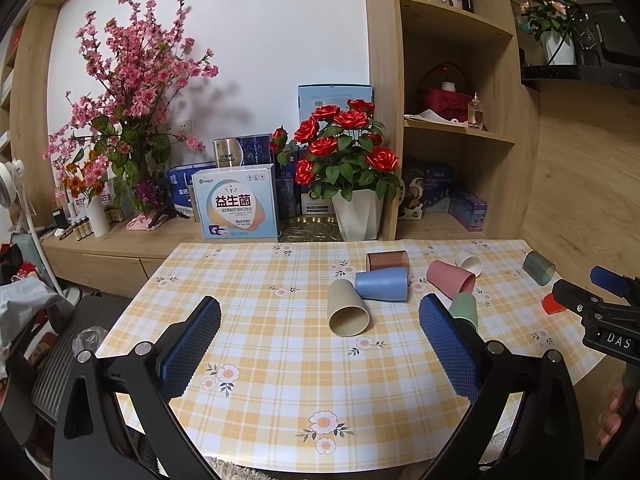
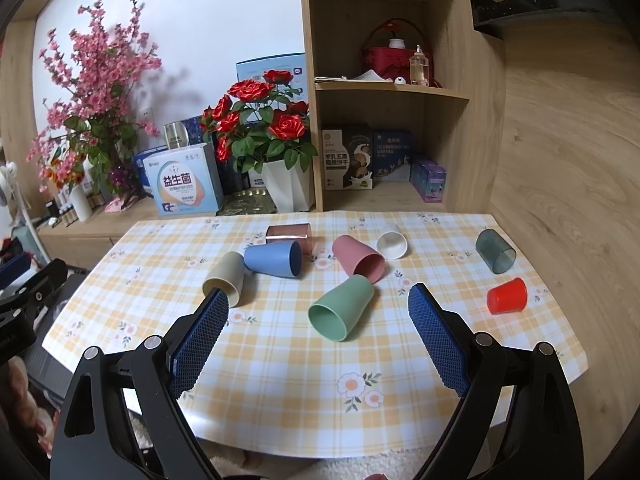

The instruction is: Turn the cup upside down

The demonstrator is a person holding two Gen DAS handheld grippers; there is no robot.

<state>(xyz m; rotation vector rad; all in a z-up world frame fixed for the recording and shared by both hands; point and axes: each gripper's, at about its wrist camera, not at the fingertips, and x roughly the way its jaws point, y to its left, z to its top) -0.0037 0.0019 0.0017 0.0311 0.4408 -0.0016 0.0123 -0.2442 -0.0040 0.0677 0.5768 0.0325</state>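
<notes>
Left wrist view: the left gripper (image 1: 320,320) hung above the checked tablecloth (image 1: 260,392), its tongs spread wide and holding nothing. The beige cup (image 1: 347,310) lay on its side between the fingers' line of sight, mouth toward the camera, touching the blue cup (image 1: 381,284) behind it. The brown translucent cup (image 1: 387,261) lay behind that one. The pink cup (image 1: 450,278), white cup (image 1: 469,263), and grey translucent cup (image 1: 539,267) also lay tipped over. The right gripper (image 1: 592,300) entered at the edge; "DAS" was legible on its body. The box (image 1: 236,206) on the sideboard read "益生菌".

Right wrist view: the right gripper (image 2: 318,308) was likewise spread and empty, lined up on the green cup (image 2: 342,308), which lay on its side, mouth toward the camera, base against the pink cup (image 2: 360,258). The red cup (image 2: 507,296) lay apart, near the right finger (image 2: 438,340).

Recommended procedure: grip the green cup across its body near the middle, lift clear of the pink cup, rotate until the mouth faces down, then set it flat. A shelf box (image 2: 347,158) read "羊乳五黑粗粮饼干".
</notes>
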